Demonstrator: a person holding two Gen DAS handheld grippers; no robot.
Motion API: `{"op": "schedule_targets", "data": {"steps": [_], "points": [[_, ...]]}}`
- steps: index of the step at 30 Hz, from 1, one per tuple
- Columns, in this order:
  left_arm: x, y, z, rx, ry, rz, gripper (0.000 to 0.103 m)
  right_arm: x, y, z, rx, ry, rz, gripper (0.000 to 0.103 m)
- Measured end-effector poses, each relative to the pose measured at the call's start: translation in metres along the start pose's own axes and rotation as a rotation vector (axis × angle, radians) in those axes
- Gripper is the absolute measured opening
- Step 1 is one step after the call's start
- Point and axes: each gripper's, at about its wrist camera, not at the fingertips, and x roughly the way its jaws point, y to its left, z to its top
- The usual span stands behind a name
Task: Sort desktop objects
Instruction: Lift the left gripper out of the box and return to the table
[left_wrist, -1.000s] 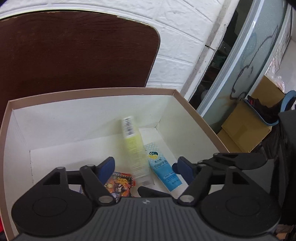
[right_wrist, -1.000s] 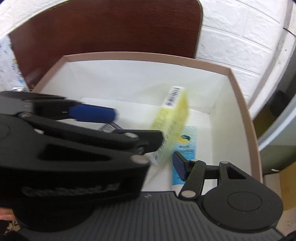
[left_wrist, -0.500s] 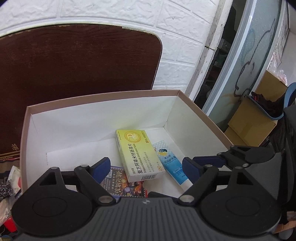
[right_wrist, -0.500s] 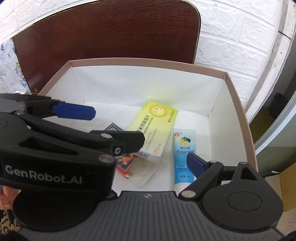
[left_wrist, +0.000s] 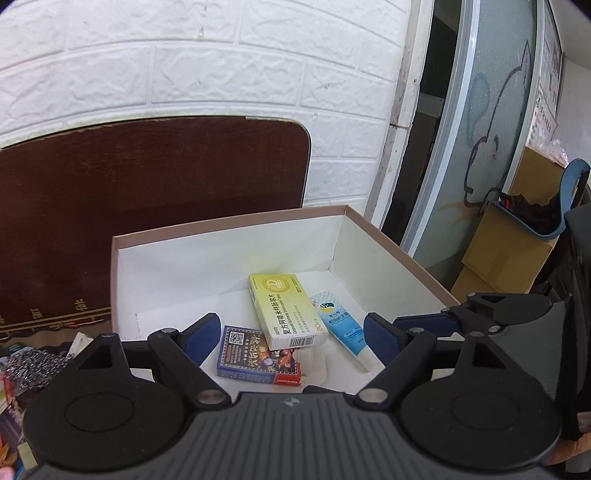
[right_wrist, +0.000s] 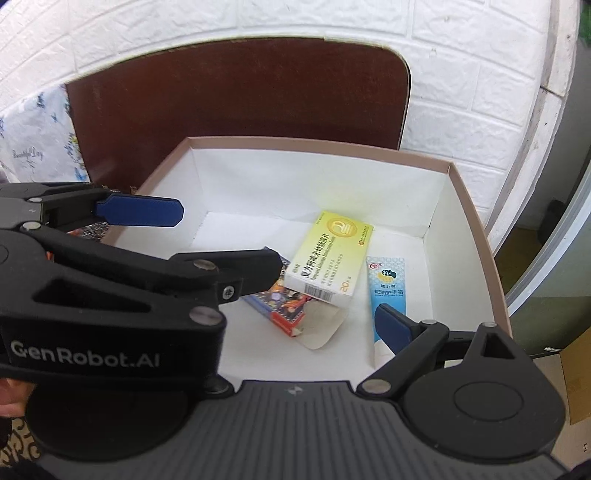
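Note:
A brown-rimmed white box (left_wrist: 229, 221) (right_wrist: 476, 206) holds a yellow medicine carton (left_wrist: 286, 310) (right_wrist: 328, 254), a blue and white cream tube (left_wrist: 341, 326) (right_wrist: 386, 284) and a dark blue card pack (left_wrist: 255, 356) (right_wrist: 280, 302). The carton lies partly on the card pack, beside the tube. My left gripper (left_wrist: 291, 341) is open and empty above the box's near side. It also shows in the right wrist view (right_wrist: 207, 240), over the box's left side. My right gripper is open and empty; only its right finger (right_wrist: 393, 326) shows, the left one hidden behind the left gripper.
A dark brown board (left_wrist: 147, 192) leans on the white brick wall behind the box. Small clutter (left_wrist: 26, 365) lies left of the box. A glass door (left_wrist: 491, 122) and cardboard boxes (left_wrist: 506, 251) stand at the right. A floral cloth (right_wrist: 37, 144) hangs at the left.
The yellow carton fell from my left gripper and came to rest flat in the box. Both grippers have pulled back and up from the box.

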Motion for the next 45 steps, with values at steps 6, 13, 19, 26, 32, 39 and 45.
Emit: {"op": "schedule_targets", "data": {"steps": [6, 13, 19, 26, 32, 39, 45], "points": [[-0.035, -0.003, -0.011, 0.013, -0.051, 0.052, 0.088, -0.027, 0.023, -0.01, -0.017, -0.045, 0.002, 0.096], [-0.078, -0.001, -0.033, 0.022, -0.09, 0.133, 0.088, -0.057, 0.056, -0.025, -0.025, -0.086, 0.05, 0.096], [-0.113, 0.01, -0.069, -0.028, -0.098, 0.149, 0.088, -0.079, 0.094, -0.052, -0.063, -0.137, 0.086, 0.096], [-0.14, 0.031, -0.121, -0.129, -0.066, 0.155, 0.088, -0.086, 0.136, -0.092, -0.062, -0.158, 0.163, 0.096], [-0.16, 0.049, -0.163, -0.181, -0.035, 0.191, 0.088, -0.079, 0.172, -0.13, -0.072, -0.163, 0.225, 0.096], [-0.181, 0.078, -0.208, -0.268, -0.011, 0.246, 0.088, -0.069, 0.219, -0.16, -0.127, -0.135, 0.281, 0.096], [-0.196, 0.104, -0.235, -0.343, 0.014, 0.283, 0.088, -0.061, 0.254, -0.171, -0.19, -0.098, 0.328, 0.096]]}}
